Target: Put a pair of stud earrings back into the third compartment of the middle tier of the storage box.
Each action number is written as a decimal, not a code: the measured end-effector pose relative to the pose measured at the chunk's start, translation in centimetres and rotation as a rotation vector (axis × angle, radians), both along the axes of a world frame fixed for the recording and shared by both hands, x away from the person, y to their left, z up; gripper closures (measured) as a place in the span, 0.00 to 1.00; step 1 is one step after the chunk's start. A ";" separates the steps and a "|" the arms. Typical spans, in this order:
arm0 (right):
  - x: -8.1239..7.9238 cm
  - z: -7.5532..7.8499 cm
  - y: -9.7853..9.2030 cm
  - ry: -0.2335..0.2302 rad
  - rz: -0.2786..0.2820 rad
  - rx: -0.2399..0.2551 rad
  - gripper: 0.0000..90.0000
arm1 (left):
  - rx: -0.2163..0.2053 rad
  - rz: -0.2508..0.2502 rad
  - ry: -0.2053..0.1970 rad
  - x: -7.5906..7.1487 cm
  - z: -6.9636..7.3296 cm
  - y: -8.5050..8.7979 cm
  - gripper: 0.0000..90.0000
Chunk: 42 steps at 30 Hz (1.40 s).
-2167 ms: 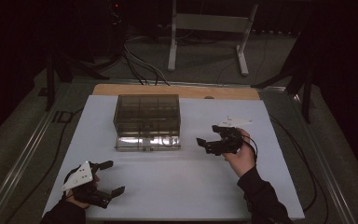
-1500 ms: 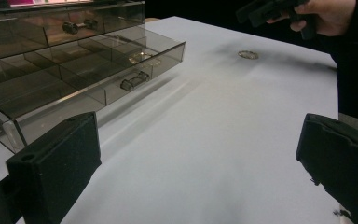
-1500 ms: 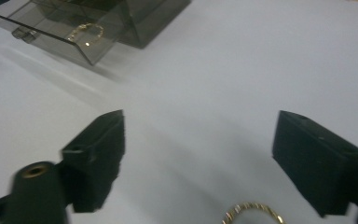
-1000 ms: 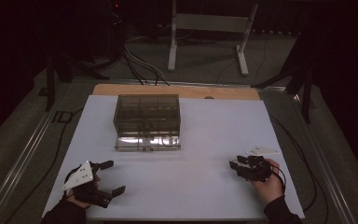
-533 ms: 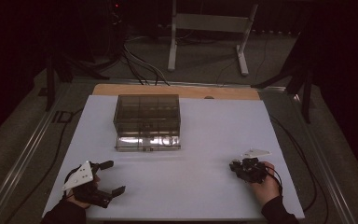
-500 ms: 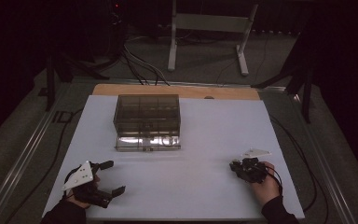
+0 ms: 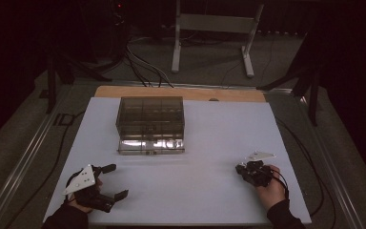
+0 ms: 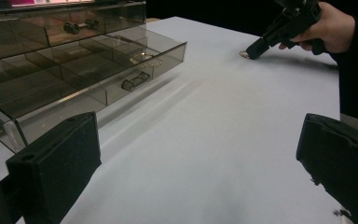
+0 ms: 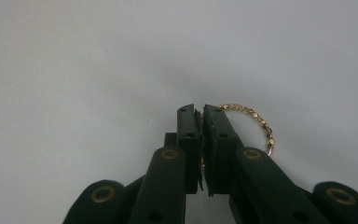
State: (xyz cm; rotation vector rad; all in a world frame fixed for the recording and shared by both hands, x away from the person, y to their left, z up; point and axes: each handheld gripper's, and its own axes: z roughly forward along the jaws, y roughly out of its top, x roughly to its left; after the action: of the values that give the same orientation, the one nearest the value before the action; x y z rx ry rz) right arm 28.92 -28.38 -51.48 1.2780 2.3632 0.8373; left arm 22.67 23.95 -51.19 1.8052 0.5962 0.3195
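Where jaws meet—seemingly pinching gold chain [image 9: 251,114].

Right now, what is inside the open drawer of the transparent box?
The open drawer has dividers; one compartment holds a small shiny item, too blurred to name. The compartments farther back lie under the transparent box, unclear.

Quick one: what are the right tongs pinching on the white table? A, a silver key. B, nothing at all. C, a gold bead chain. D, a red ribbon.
C: in the right gripper view the right tongs are closed together on a thin gold bead chain, whose free part curls out beside them on the white table.
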 end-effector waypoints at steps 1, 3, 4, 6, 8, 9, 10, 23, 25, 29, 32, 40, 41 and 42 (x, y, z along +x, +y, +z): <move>0.0 0.0 0.0 -0.001 0.001 0.004 0.96 | -0.001 0.003 0.000 0.0 0.0 0.0 0.01; 0.0 0.1 0.0 -0.001 0.001 0.012 0.96 | -0.008 0.004 0.001 0.0 0.0 0.0 0.01; 0.0 0.2 0.1 -0.002 0.003 0.012 0.96 | -0.006 0.004 0.000 0.0 0.0 0.0 0.01; -0.1 0.4 0.2 -0.007 0.006 0.013 0.96 | -0.004 0.002 0.001 0.0 0.0 0.0 0.01; -0.1 0.6 0.2 -0.013 0.005 0.017 0.96 | -0.006 0.002 0.001 0.1 0.0 0.0 0.01; -0.1 0.8 0.2 -0.017 0.005 0.019 0.96 | -0.005 0.003 0.001 0.0 0.0 0.0 0.01; -0.1 1.0 0.2 -0.020 0.008 0.019 0.96 | -0.002 0.002 0.000 0.0 0.0 0.0 0.01; 0.9 4.0 1.5 -0.071 0.058 0.035 0.96 | 0.000 -0.001 0.000 0.0 0.0 0.0 0.01; 1.1 4.4 1.9 -0.083 0.071 0.037 0.96 | -0.004 0.003 -0.001 0.1 0.0 0.0 0.01; 1.7 5.1 3.0 -0.098 0.090 0.052 0.96 | -0.004 0.002 -0.005 0.0 0.0 0.1 0.01; 2.1 5.6 3.8 -0.109 0.108 0.060 0.96 | -0.006 0.004 -0.005 0.0 0.0 0.1 0.01; 3.4 6.8 6.0 -0.121 0.161 0.052 0.96 | -0.005 0.000 -0.004 0.0 0.0 0.1 0.01; 3.6 6.9 6.2 -0.122 0.165 0.053 0.96 | -0.007 0.002 -0.003 0.1 0.0 0.1 0.01; 3.8 7.1 6.5 -0.124 0.170 0.055 0.96 | -0.010 0.002 -0.003 0.1 0.1 0.1 0.01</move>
State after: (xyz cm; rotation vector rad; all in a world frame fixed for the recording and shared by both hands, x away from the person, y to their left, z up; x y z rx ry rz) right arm 32.68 -21.89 -44.42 1.0234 2.3884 1.0090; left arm 22.72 24.02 -51.13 1.7949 0.5965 0.3199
